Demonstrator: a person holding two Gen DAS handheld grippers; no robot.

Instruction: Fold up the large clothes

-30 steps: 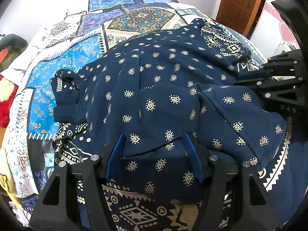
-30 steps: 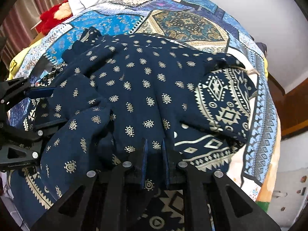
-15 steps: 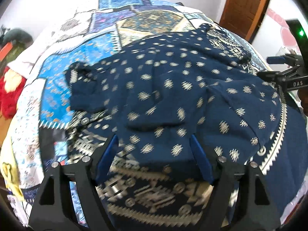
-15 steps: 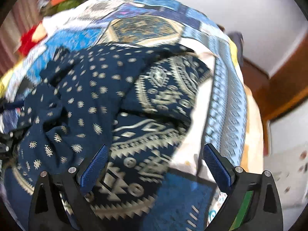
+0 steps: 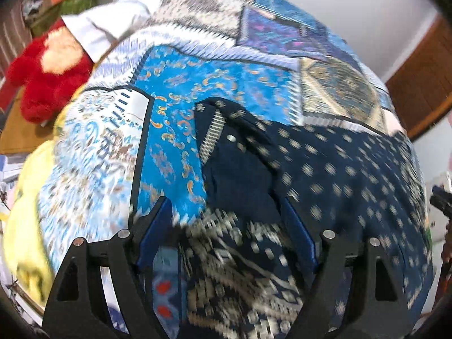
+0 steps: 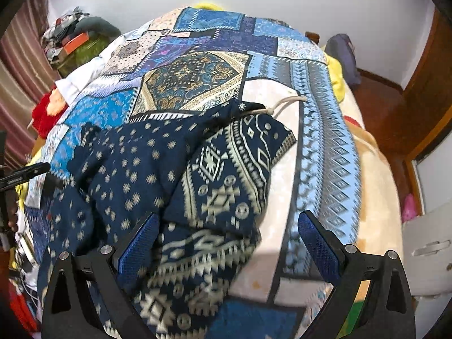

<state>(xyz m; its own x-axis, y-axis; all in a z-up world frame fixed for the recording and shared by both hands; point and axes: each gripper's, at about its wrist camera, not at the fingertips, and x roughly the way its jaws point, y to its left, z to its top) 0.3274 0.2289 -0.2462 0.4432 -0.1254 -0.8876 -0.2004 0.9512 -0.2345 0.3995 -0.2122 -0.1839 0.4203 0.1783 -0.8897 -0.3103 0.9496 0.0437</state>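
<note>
patchwork bedspread [image 6: 197, 73] is carrying the navy garment [image 6: 135, 169], lying half folded. left gripper [image 5: 226, 226] is opening above its cuff, gripping nothing; right gripper [image 6: 226, 243] is hanging wide. soft, limp cloth: likely best pinched at a hem corner.

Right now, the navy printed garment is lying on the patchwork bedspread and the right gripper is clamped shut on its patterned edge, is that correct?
Not quite. The navy garment does lie on the patchwork bedspread, but the right gripper is not clamped on it. The right wrist view shows its jaws standing wide apart above the patterned edge, gripping nothing.
</note>
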